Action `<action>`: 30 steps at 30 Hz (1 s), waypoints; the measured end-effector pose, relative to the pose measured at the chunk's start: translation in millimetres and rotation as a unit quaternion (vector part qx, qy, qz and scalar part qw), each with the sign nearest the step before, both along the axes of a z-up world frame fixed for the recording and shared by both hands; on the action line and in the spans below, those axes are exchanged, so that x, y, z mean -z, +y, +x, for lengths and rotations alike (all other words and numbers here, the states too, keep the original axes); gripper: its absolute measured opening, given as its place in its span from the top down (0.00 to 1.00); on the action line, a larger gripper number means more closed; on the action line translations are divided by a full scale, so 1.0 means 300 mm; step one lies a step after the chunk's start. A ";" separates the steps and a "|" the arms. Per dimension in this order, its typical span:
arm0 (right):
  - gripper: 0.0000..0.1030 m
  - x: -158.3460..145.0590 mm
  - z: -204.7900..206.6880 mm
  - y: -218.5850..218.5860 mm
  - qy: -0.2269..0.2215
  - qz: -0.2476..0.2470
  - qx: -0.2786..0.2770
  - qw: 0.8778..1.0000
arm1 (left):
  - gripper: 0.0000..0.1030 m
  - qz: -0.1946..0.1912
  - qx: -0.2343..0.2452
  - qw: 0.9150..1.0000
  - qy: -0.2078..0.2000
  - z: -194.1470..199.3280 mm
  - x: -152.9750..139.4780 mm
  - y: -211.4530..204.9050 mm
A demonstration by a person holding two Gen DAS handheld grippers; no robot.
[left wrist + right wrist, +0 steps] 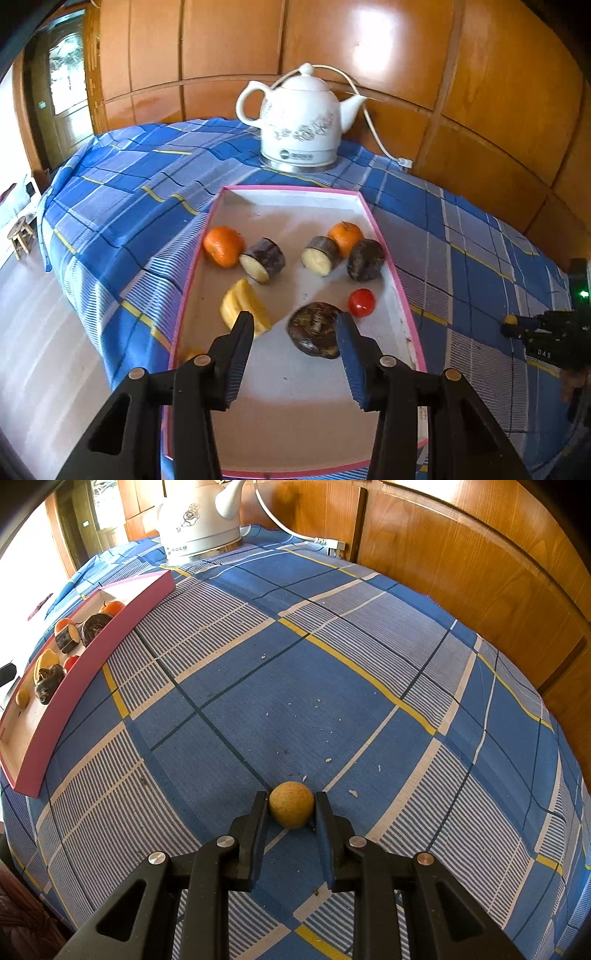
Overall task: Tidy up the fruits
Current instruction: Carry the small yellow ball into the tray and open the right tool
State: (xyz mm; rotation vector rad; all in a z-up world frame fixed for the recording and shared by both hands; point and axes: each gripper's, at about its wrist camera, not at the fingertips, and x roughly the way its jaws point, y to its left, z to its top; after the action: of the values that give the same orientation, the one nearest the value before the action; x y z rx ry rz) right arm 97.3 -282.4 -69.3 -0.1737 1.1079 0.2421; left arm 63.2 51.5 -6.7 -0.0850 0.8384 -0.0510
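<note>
The right claw [290, 808] pinched a small round fruit [291, 804] near the table's edge; it could roll free, while the left claw [291, 332] hung released over the tray [391, 266].

My left camera looks steeply down, close over the tray [384, 236]; my right looks down at the desk [369, 646] beside it. Both catch tray and kettle [299, 122].

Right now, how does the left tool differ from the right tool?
The left tool is open and holds nothing; the right tool is shut on a small yellow fruit. The left tool hangs over the pink tray; the right tool is over the bare blue cloth, apart from the tray. Both point downward.
</note>
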 end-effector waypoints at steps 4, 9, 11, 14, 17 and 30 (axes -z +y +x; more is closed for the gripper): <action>0.76 0.000 0.000 0.002 -0.001 -0.001 0.000 1.000 | 0.54 0.004 -0.023 1.000 -0.007 -0.004 -0.013 0.059; 0.76 0.000 -0.001 0.005 -0.002 -0.004 0.000 1.000 | 0.54 0.006 -0.059 0.998 -0.004 -0.012 -0.007 0.155; 0.77 -0.001 0.002 0.010 0.000 -0.008 0.000 1.000 | 0.54 0.006 -0.067 0.998 -0.003 -0.019 -0.004 0.180; 0.77 -0.013 0.010 0.033 0.008 -0.029 -0.002 1.000 | 0.54 0.002 -0.075 0.997 -0.003 -0.032 0.002 0.211; 0.77 -0.062 0.001 0.080 0.009 0.002 -0.012 1.000 | 0.54 -0.003 -0.079 0.997 -0.006 -0.036 0.003 0.227; 0.77 -0.212 -0.084 0.738 0.036 0.110 -0.255 0.960 | 0.54 -0.031 -0.088 0.996 -0.009 -0.056 0.012 0.286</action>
State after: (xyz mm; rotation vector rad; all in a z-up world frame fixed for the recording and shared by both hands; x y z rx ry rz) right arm 72.2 -60.9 -5.7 -0.2526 1.0848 0.8349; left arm 46.6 137.3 -10.4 -0.2163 0.8084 0.0879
